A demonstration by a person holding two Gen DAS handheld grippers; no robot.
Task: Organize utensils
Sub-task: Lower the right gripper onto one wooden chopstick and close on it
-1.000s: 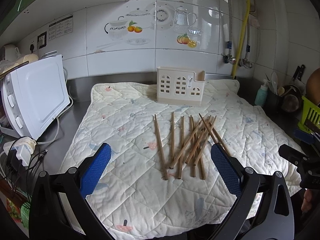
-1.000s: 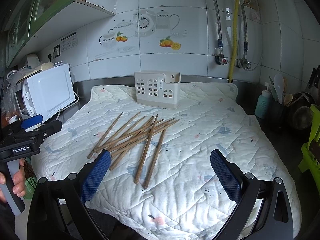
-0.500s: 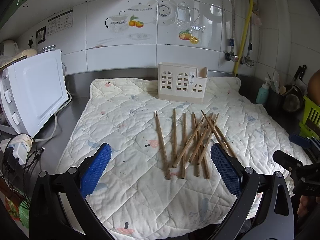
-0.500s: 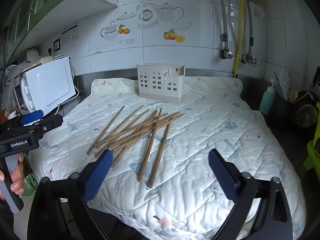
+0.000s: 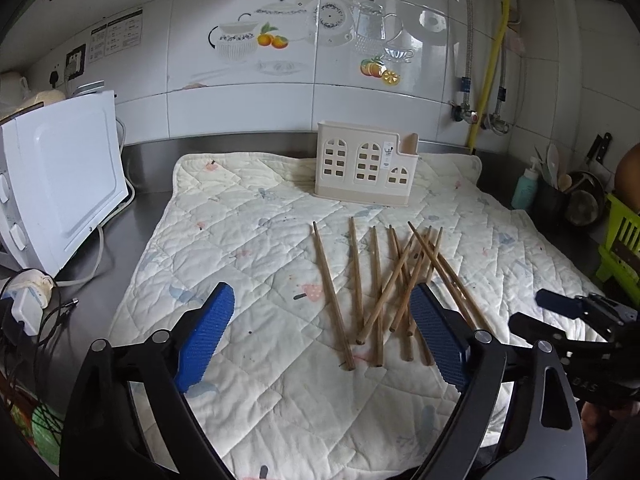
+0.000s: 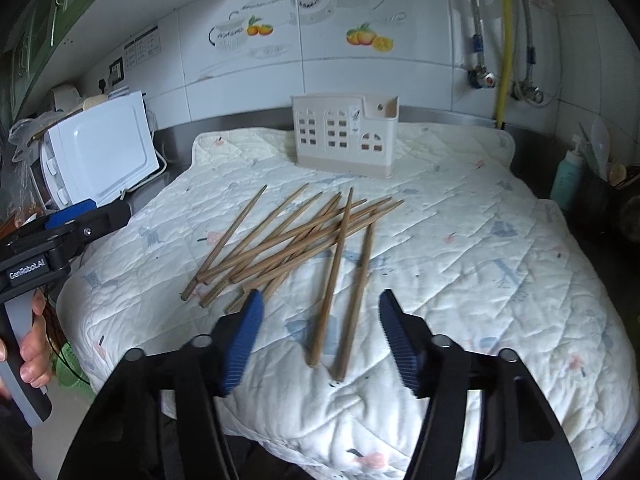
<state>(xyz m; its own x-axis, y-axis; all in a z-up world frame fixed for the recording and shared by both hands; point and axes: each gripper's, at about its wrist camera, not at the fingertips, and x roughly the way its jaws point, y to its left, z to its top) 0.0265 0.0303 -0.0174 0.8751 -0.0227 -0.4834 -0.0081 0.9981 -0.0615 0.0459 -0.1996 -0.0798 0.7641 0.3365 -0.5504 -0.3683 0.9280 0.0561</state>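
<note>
Several wooden chopsticks (image 5: 376,280) lie loose on a quilted mat (image 5: 240,240), in front of a cream holder with window cut-outs (image 5: 364,168). My left gripper (image 5: 322,296) hovers before the near ends of the pile, jaws wide and closing, touching nothing. In the right wrist view the chopsticks (image 6: 288,244) fan out leftward, and the holder (image 6: 344,136) stands behind them. My right gripper (image 6: 320,300) is closing with the near ends of two separate chopsticks (image 6: 344,308) between its pads, which stand apart from them. Each gripper shows at the edge of the other's view: the right gripper (image 5: 576,312), the left gripper (image 6: 92,216).
A white appliance (image 5: 60,188) stands left of the mat, with a plug and cables (image 5: 28,296) in front of it. At the right are a teal bottle (image 5: 526,186), a dark pot of utensils (image 5: 556,196) and a green basket (image 5: 624,236). The tiled wall with pipes rises behind.
Both grippers have come forward and lower toward the chopsticks. The right jaws have narrowed a lot around the two near chopsticks; the left jaws have narrowed slightly.
</note>
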